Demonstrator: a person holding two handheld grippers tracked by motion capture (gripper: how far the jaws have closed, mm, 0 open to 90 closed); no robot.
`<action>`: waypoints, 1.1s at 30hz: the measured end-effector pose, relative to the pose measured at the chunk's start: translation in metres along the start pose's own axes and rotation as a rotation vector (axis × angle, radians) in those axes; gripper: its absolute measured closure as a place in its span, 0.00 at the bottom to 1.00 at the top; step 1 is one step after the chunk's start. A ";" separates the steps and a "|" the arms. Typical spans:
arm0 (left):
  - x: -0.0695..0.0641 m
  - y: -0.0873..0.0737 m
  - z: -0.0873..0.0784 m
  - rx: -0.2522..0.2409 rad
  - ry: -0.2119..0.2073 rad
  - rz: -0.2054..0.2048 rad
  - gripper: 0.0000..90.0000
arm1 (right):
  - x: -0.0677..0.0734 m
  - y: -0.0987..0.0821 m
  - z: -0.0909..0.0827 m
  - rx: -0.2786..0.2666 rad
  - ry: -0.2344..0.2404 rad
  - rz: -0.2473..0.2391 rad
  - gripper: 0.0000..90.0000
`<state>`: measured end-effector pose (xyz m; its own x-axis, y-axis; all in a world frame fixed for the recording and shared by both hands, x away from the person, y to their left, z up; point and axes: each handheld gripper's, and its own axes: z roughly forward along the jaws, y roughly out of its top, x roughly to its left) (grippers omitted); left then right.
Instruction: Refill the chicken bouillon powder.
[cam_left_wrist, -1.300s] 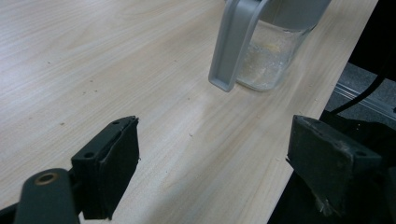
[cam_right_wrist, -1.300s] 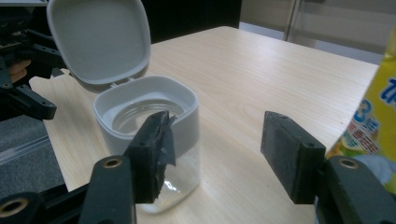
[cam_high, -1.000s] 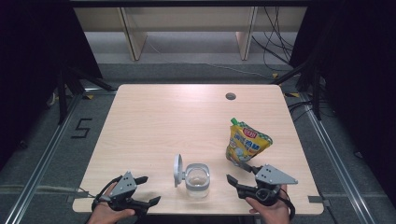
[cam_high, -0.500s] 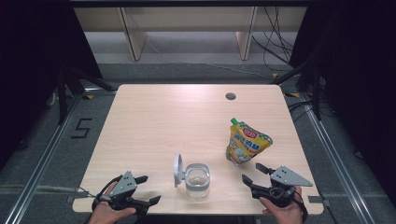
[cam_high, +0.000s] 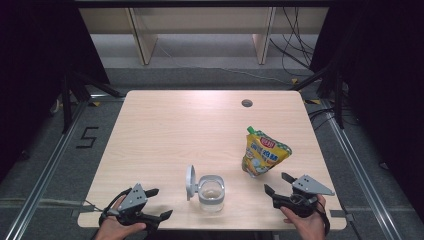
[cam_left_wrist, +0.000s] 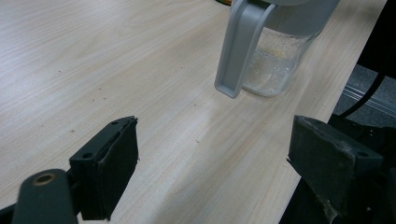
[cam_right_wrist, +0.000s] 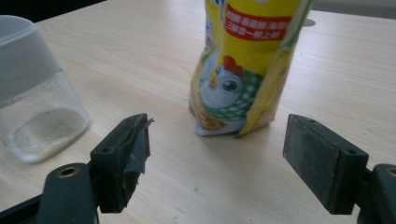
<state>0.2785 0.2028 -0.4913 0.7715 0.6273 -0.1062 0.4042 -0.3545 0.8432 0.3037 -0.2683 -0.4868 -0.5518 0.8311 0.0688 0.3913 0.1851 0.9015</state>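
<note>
Standing upright on the table, the yellow pouch sits just beyond the right gripper, which has just been opening its jaws and now holds them wide with nothing between them. In the right gripper view the pouch rises ahead of the gap between the two pads, well short of them, with a slightly crumpled base. That soft base is the main risk: if one pad meets the pouch before the other, or a jaw clips its side on the way in, the pouch will likely tip or slide away across the smooth wood. A squeeze too low or too hard could also buckle it, and the green cap at the top may not be tight, though I cannot tell.

To the left of the pouch stands a clear jar with its grey lid flipped open and some pale powder at the bottom. A toppling pouch could knock it.

The left gripper rests near the front edge, jaws apart and empty, with the jar ahead of it. A careless sweep there could catch the hinged lid.
</note>
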 end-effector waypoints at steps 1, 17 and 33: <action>0.002 0.000 -0.001 0.023 0.010 0.026 0.17 | -0.001 0.000 0.001 0.012 -0.007 0.006 0.25; 0.000 -0.001 -0.001 0.016 0.009 0.023 0.17 | -0.008 -0.001 0.025 0.017 0.000 -0.012 0.18; 0.001 -0.001 0.000 0.026 0.008 0.063 0.17 | -0.016 0.007 0.048 -0.046 -0.013 -0.024 0.20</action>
<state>0.2785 0.2041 -0.4924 0.7921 0.6084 -0.0494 0.3678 -0.4112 0.8341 0.3508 -0.2554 -0.5021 -0.5511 0.8334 0.0419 0.3434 0.1808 0.9216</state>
